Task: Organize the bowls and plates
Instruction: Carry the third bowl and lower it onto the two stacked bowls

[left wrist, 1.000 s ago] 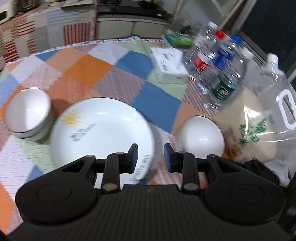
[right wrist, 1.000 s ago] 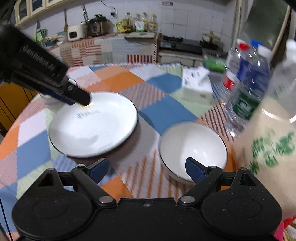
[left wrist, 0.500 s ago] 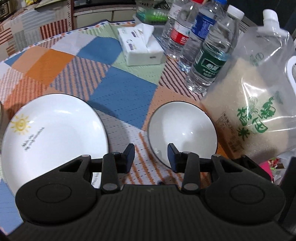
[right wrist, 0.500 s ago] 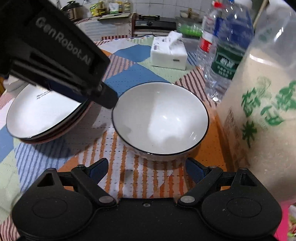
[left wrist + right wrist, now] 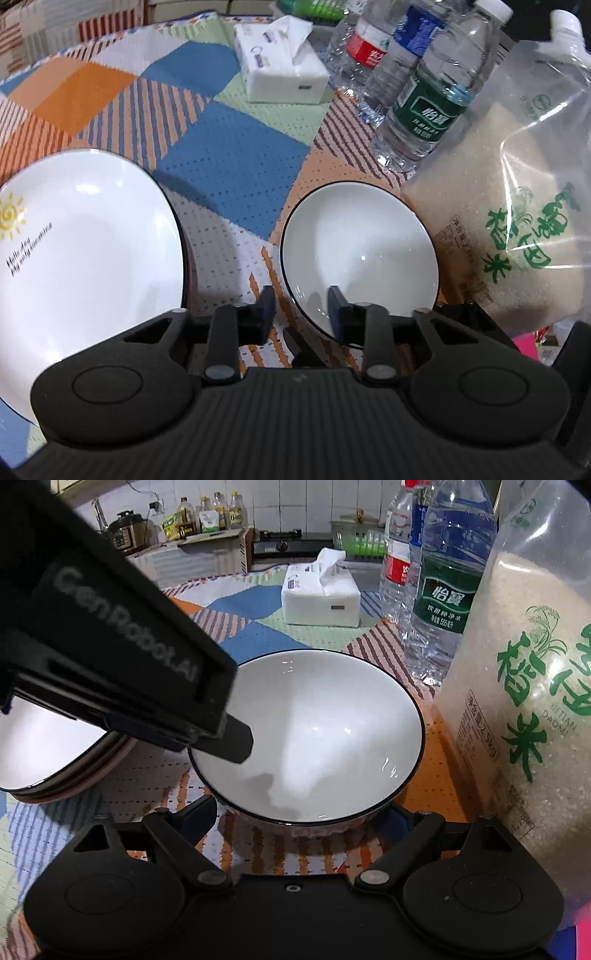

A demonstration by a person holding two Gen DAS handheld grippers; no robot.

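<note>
The left gripper (image 5: 300, 308) has its jaws closing astride the near-left rim of the white bowl (image 5: 360, 254) — one finger outside the wall, the other inside over the white glaze. Whether the pads already press the rim cannot be told from either view. The right gripper (image 5: 301, 812) stands with its jaws wide apart on either side of the same bowl (image 5: 314, 746), low at its near wall, and holds nothing.

The bowl sits on the patchwork tablecloth (image 5: 229, 158), just right of the white plate (image 5: 85, 240) with the sun print, and close against the bag of rice (image 5: 517, 229). Water bottles (image 5: 428, 110) and a tissue box (image 5: 284, 74) stand further back.

Risks, as I judge them: a thin, glazed rim pinched at one side could slip or tip the bowl as it lifts; a swing to the right could knock the rice bag or the bottles — and with both grippers crowding one bowl, they could collide
</note>
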